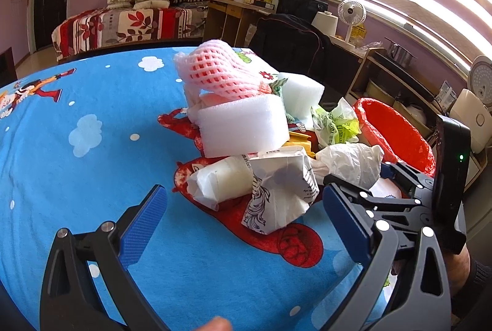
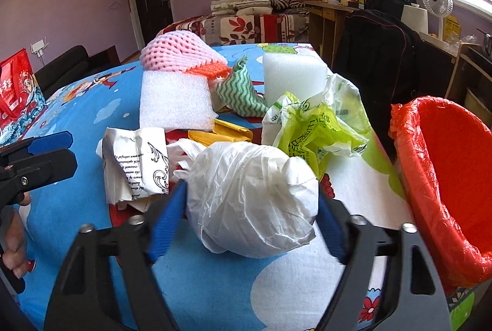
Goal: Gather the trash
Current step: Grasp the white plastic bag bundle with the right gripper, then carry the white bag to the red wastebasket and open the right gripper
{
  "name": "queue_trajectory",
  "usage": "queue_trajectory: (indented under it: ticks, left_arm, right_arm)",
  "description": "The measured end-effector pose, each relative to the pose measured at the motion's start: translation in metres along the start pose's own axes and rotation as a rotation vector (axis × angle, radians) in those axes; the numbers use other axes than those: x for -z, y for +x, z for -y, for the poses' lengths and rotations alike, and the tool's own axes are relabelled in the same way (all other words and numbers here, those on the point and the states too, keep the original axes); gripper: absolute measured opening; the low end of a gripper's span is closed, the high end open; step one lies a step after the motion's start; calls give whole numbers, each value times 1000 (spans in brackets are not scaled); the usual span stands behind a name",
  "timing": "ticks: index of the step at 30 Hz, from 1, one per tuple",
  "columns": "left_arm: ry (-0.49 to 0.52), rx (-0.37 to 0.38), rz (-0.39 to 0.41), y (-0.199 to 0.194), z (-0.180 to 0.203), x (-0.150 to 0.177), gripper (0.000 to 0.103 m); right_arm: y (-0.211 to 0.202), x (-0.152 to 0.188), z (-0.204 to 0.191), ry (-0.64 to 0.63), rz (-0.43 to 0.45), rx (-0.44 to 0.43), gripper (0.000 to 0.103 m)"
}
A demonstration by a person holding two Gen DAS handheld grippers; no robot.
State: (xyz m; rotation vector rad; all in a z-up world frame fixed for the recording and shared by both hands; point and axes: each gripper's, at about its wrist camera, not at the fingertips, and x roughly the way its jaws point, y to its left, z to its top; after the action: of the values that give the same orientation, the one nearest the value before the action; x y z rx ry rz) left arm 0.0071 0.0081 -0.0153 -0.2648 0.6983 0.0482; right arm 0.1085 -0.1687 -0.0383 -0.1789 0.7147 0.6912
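Observation:
A heap of trash lies on the blue cartoon tablecloth. My right gripper is shut on a white crumpled plastic bag, a blue pad pressing on each side; the left wrist view shows that bag in the right gripper. My left gripper stands wide open, its pads clear of a printed paper bag lying just ahead of its tips. Behind are a white foam block, a pink foam net and a yellow-green plastic bag. A red-lined bin stands at the table's right edge.
A second foam block, a green zigzag cloth and a yellow scrap lie in the heap. A dark chair with a bag stands behind the table. A red gift bag sits at the left edge.

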Motion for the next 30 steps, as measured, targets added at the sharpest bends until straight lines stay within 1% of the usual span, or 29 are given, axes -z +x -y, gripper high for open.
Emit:
queue_trajectory:
  ticks: [3, 5, 11, 16, 19, 21, 23, 27, 28, 29, 30]
  left_arm:
    - [0, 3, -5, 3, 1, 0, 98]
    - [-1, 8, -11, 6, 3, -1, 98]
    - [6, 39, -35, 16, 11, -3, 97]
    - [16, 66, -54, 30, 20, -6, 97]
    - [13, 69, -64, 38, 25, -8, 96]
    - [6, 74, -76, 45, 27, -10, 92]
    - [-2, 77, -91, 52, 28, -12, 85]
    - [-5, 74, -108, 63, 32, -13, 81]
    - [-3, 74, -112, 64, 33, -13, 76]
    - [0, 74, -120, 66, 34, -14, 69]
    - [2, 72, -128, 68, 35, -14, 66]
  right_arm:
    - [-1, 0, 0, -6, -5, -6, 58]
    - [-2, 1, 0, -8, -3, -7, 48]
    - [-12, 1, 10, 15, 17, -12, 44]
    - [-26, 0, 21, 39, 37, -8, 44]
    - [-36, 2, 25, 47, 49, -8, 44]
    - [-41, 2, 27, 48, 55, -1, 44]
    - [-46, 2, 30, 49, 60, 10, 44]
    - [-54, 1, 40, 56, 76, 33, 44]
    - [-56, 0, 41, 50, 80, 45, 44]
    - [-59, 1, 43, 45, 85, 52, 44]
    - [-60, 1, 44, 43, 88, 58, 44]
